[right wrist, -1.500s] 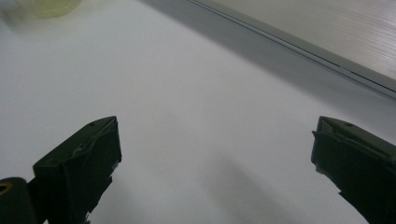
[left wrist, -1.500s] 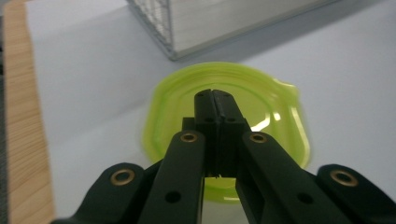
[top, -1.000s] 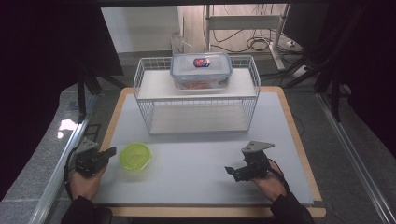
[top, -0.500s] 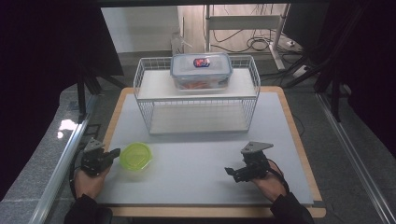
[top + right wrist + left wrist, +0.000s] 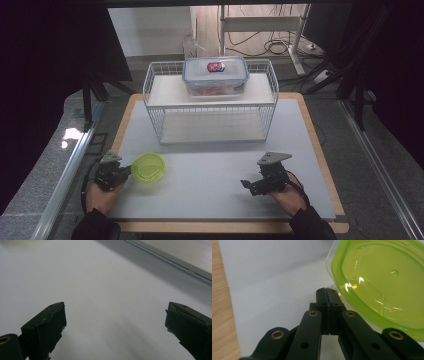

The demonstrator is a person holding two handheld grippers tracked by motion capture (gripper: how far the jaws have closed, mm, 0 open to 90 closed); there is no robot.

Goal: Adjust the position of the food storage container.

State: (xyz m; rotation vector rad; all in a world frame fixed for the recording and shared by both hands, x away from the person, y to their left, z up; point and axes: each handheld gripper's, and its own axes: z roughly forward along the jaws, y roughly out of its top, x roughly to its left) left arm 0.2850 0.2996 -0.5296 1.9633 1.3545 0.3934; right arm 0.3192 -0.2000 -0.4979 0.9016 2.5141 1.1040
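A lime-green round lid (image 5: 148, 166) lies flat on the white mat at the front left. My left gripper (image 5: 129, 170) is low beside it, pointing right at its left edge. In the left gripper view the two black jaws are pressed together, and the left gripper (image 5: 327, 291) has its tips right at the rim of the green lid (image 5: 382, 277) with nothing seen between them. My right gripper (image 5: 245, 184) rests at the front right, pointing left. In the right gripper view the right gripper (image 5: 115, 312) has its jaws wide apart over bare mat.
A white wire rack (image 5: 150, 100) stands at the back middle of the mat (image 5: 210, 170). A clear lidded food container (image 5: 215, 75) with a blue-rimmed lid sits on its top shelf. The wooden table edge (image 5: 322, 150) frames the mat.
My left gripper has edged right toward the green lid and turned slightly. The lid and the right gripper have stayed put.
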